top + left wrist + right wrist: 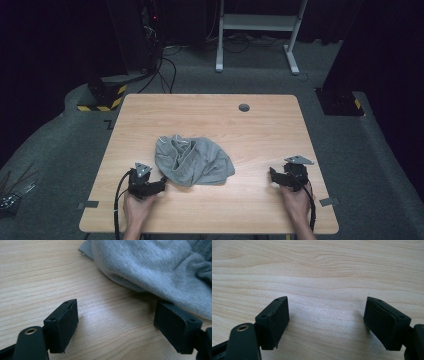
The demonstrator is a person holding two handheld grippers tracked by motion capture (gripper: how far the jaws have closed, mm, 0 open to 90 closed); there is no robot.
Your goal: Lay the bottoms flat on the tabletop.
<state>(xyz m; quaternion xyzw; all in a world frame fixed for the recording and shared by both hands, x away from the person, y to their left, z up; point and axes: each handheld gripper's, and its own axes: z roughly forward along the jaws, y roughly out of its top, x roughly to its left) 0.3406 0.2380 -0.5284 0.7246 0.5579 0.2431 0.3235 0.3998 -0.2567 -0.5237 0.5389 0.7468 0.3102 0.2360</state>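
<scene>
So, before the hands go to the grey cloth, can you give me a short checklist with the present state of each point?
1. Left gripper jaws open, nothing between them: ok.
2. Right gripper jaws open, nothing between them: ok.
3. Grey cloth fully on the table, away from its edges: ok.
4. Cloth lying flat: not ok, it is crumpled.
5. Left gripper close to the cloth edge: ok.
6. Right gripper close to the cloth: not ok, bare wood lies between them.

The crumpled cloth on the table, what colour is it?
Plain light grey cloth, clearest in the left gripper view.
</scene>
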